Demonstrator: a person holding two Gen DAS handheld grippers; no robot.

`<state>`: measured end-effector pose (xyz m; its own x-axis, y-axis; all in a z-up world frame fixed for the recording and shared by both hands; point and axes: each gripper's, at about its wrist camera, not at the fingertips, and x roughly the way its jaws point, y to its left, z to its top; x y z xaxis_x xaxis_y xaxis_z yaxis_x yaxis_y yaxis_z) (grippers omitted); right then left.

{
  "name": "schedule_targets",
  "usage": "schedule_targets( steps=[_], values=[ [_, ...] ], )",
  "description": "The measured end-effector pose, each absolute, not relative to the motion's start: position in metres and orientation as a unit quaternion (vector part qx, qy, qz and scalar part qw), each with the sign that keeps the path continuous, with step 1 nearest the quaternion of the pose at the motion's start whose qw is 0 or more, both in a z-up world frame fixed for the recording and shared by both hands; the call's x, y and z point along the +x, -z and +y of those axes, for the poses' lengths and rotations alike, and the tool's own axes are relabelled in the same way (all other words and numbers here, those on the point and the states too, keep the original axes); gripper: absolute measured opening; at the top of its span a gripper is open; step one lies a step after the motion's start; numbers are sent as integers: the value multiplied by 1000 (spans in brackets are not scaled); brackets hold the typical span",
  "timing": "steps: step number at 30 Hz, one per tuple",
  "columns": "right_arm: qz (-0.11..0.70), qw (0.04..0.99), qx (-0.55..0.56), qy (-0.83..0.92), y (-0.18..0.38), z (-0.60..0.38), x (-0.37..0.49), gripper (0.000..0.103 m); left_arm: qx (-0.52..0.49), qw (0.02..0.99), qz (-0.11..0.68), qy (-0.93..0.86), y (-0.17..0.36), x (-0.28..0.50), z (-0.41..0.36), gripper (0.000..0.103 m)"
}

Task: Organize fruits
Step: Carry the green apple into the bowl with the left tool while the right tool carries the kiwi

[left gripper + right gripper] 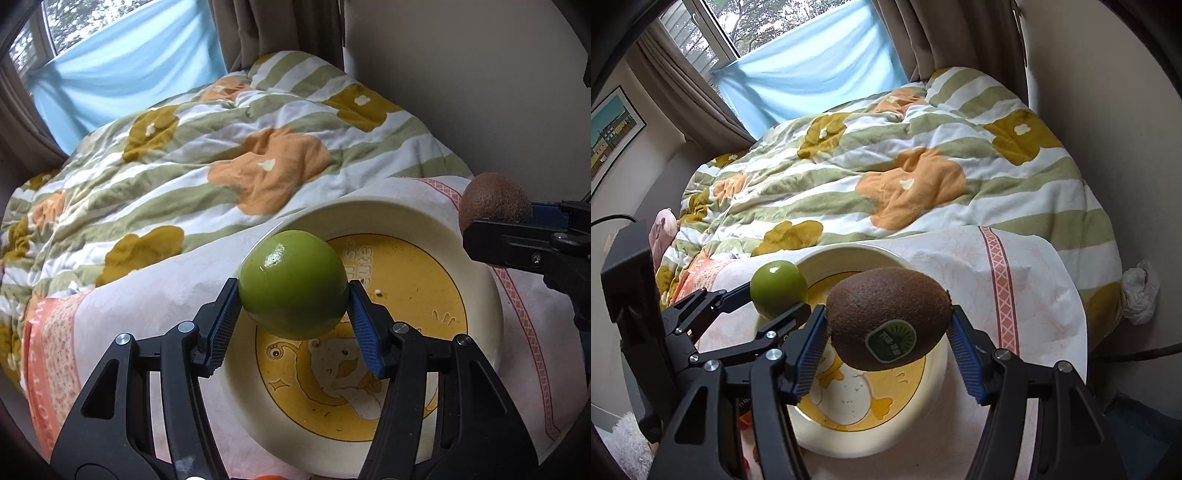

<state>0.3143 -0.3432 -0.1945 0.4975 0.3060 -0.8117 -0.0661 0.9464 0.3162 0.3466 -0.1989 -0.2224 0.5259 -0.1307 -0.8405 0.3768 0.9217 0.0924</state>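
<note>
**Both grippers loaded over the plate**

Your left gripper point(293, 295) has its blue pads clamped on a green round fruit point(291, 284), one pad on each side; the fruit hangs above the near-left rim of the plate point(399, 210), clear of its floor; your right gripper point(888, 325) is closed the same way on a kiwi point(886, 317), sticker facing the camera, held over the plate's middle; sticker text too small to read.

From the left wrist you see the right gripper only as a black finger at the right edge, with the kiwi's top poking above it; the rest is cut off. From the right wrist the left gripper shows from the side, its far pad hidden behind the green fruit.

The plate is cream with a yellow cartoon centre; both fruits and the fingers cover much of the print, lettering partly hidden. It sits on a white cloth with a pink border point(999, 280); something orange peeks at the bottom edge of the left view, cannot tell what.

Beyond: striped floral quilt point(221, 147), blue cloth point(812, 70) over the window, curtains; a white crumpled bag point(1141, 291) at far right, blurred.
</note>
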Motion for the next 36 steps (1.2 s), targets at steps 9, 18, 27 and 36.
schedule_targets(
  steps=[9, 18, 27, 36],
  values=[
    [495, 851, 133, -112, 201, -350, 323, 60, 180, 848, 477, 143, 239, 351, -212, 62],
    [489, 856, 127, -112, 198, -356, 323, 60, 162, 867, 448, 146, 210, 341, -195, 103],
    [495, 852, 91, -142, 193, -341, 326, 60, 134, 871, 451, 139, 191, 319, -168, 103],
    [504, 842, 37, -189, 208, -305, 332, 60, 112, 874, 457, 118, 178, 302, -143, 103]
  ],
)
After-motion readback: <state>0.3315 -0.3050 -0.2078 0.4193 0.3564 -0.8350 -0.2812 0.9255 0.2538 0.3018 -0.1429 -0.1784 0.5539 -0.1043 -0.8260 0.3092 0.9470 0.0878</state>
